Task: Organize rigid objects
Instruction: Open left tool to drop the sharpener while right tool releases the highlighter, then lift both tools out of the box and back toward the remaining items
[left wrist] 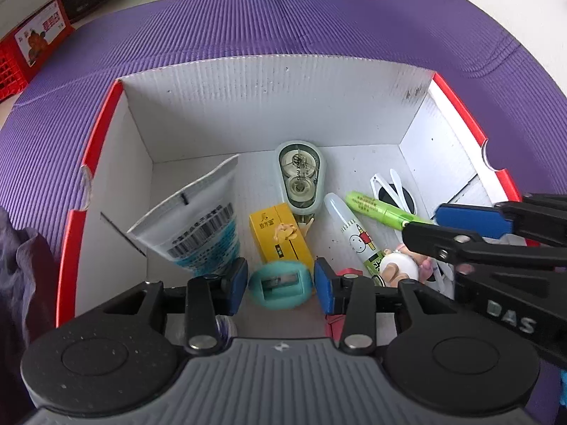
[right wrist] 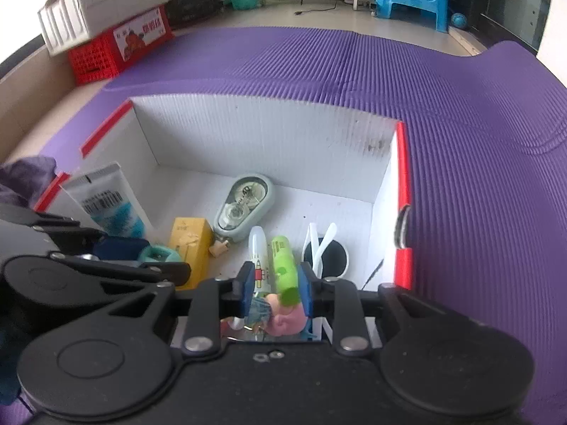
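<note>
**Both grippers lowered into a white box of small stationery**

I am looking down into a white corrugated box with red rim strips (left wrist: 95, 134), which sits on a ribbed purple foam mat (left wrist: 248, 24). Both of my grippers reach into it from the near side.

My left gripper (left wrist: 280, 283) has its blue-padded jaws spread apart, with a teal plastic pencil sharpener (left wrist: 280, 285) lying between them; the sharpener looks blurred, and I see gaps on both sides, so the jaws are not clamping it. Just beyond it lies a yellow rectangular box (left wrist: 280, 235), and to the left a white squeeze tube with a barcode and blue print (left wrist: 198, 226) leans against the box's left wall. Further back, a pale green oval correction-tape dispenser (left wrist: 301, 180) rests on the box floor.

My right gripper (right wrist: 276, 288) hangs over the right half of the box, jaws parted. Between the pads I see a lime green marker (right wrist: 283, 265) and a white tube with a cartoon print (right wrist: 260, 258) lying side by side, with a small pink toy figure (right wrist: 283, 318) below them. I cannot tell whether the pads touch any of these. To the right lies a round black-and-white item with white plastic strips (right wrist: 326, 255) across it.
</note>
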A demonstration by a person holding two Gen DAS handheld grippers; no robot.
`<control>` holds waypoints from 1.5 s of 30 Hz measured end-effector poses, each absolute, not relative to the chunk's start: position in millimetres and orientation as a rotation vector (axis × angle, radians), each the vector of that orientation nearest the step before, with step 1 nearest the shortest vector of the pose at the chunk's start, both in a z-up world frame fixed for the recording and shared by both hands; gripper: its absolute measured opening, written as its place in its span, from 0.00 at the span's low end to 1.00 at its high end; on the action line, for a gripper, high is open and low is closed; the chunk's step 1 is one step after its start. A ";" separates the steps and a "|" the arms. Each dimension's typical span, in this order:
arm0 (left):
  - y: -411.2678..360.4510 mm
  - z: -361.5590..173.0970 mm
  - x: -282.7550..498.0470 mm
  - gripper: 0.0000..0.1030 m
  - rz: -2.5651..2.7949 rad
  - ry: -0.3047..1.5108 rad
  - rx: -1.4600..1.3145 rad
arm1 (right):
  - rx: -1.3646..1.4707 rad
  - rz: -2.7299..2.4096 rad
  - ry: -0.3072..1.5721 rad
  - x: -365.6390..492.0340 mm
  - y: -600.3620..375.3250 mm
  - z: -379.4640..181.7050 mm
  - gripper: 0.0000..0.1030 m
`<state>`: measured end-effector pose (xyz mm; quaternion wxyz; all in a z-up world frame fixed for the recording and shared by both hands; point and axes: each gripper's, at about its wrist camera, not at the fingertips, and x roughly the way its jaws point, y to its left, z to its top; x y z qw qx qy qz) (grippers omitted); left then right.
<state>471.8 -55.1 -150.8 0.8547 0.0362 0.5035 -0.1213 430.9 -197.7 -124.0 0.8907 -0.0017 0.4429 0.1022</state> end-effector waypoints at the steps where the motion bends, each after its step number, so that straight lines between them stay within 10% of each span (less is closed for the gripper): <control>1: -54.2 -149.8 470.9 0.39 -0.254 1.059 0.071 | 0.005 0.216 0.914 428.3 -199.6 -121.7 0.30; 40: -30.5 -51.4 314.9 0.39 -0.242 0.852 0.055 | 0.065 0.316 0.779 279.9 -200.9 -46.1 0.43; 45: -31.3 -46.3 293.6 0.64 -0.255 0.828 0.057 | 0.060 0.325 0.769 261.7 -201.9 -44.0 0.50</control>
